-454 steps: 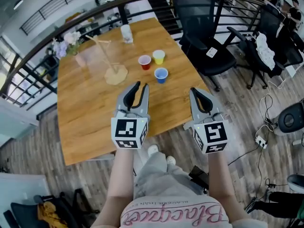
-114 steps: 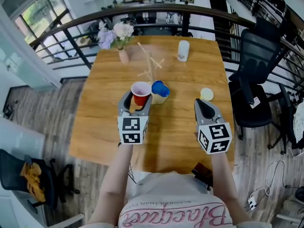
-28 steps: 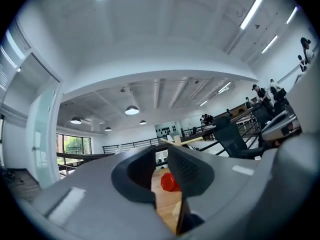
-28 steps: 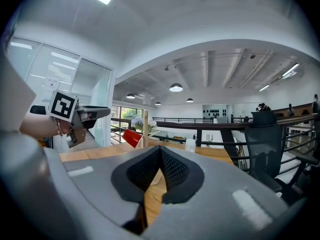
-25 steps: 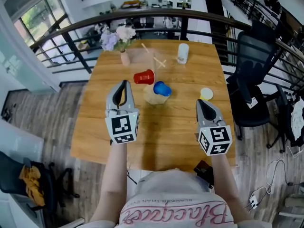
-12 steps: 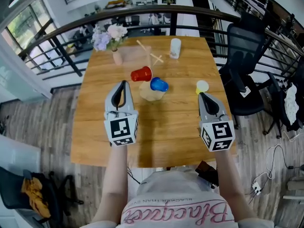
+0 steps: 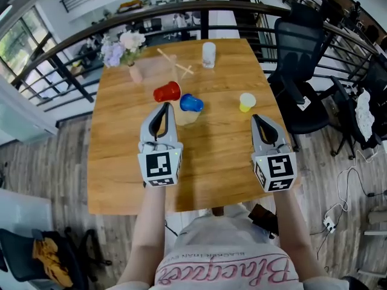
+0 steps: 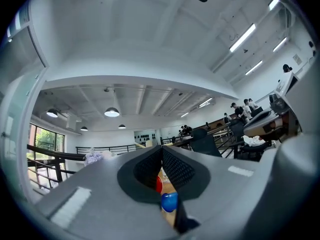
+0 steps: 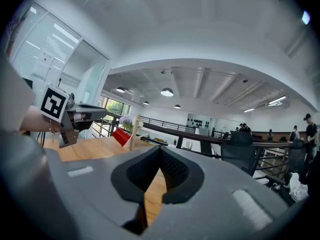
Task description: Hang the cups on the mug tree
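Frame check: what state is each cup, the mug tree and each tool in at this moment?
red cup: on its side, hung on the mug tree.
blue cup: on its side, hung on the mug tree.
yellow cup: standing on the table, not hung.
mug tree: upright, carrying two cups.
left tool: shut, empty.
right tool: shut, empty.

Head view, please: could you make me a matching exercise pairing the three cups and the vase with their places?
1 red cup
2 blue cup
3 yellow cup
4 flower vase

A standing on the table, before the right gripper
B table's far left corner
C on the mug tree, left side
D on the mug tree, right side

Pairs: 1-C, 2-D, 3-A, 4-B
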### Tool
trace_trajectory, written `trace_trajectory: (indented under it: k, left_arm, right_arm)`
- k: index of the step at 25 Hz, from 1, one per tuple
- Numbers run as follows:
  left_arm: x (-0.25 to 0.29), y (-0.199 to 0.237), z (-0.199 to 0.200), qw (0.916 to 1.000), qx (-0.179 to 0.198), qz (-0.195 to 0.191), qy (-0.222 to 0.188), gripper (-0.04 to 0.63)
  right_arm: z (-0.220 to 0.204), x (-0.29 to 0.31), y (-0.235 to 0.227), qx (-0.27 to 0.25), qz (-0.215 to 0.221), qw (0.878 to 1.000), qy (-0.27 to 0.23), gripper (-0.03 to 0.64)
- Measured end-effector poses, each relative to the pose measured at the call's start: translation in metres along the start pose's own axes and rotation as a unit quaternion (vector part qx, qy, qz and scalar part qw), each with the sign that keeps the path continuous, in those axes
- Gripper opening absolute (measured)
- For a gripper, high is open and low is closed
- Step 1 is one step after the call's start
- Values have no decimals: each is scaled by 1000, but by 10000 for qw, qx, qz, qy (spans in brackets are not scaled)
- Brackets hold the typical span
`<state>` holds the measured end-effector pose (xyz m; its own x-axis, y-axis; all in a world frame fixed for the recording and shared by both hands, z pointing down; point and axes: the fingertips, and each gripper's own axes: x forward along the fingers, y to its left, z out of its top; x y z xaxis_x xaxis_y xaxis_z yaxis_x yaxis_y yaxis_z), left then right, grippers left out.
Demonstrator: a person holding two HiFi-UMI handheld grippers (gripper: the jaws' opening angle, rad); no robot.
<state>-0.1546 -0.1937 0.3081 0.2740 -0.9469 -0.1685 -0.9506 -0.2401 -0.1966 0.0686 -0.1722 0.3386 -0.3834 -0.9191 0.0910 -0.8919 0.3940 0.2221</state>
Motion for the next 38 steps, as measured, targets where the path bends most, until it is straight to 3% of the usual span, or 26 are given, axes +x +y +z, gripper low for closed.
trace_trajectory:
  k: [4,11,17,29,38]
  left_arm:
    - [16,-31,-7,9993,-72,-345,132,41]
    - [47,-103,-29,9922,-114,-1139,485,177]
    - [73,-151,-51,9861,-231,-1424,828,284]
    - [128,-223,-127,9648,-239,-1898,1807,288]
    - [157,-251,-192,9458,-397,-1969,2553,313]
  right_arm:
    - [-9,-5,-18,87,-114,9999,55,2]
    - [-33,-10,-59,221,-185,9993,217,2]
    - [-46,-7,-97,274,-139,9990,323,2]
    - [-94,21,-148,496,127,9961,713,2]
    - [-133,45,-162,694,374,9913,1054,2]
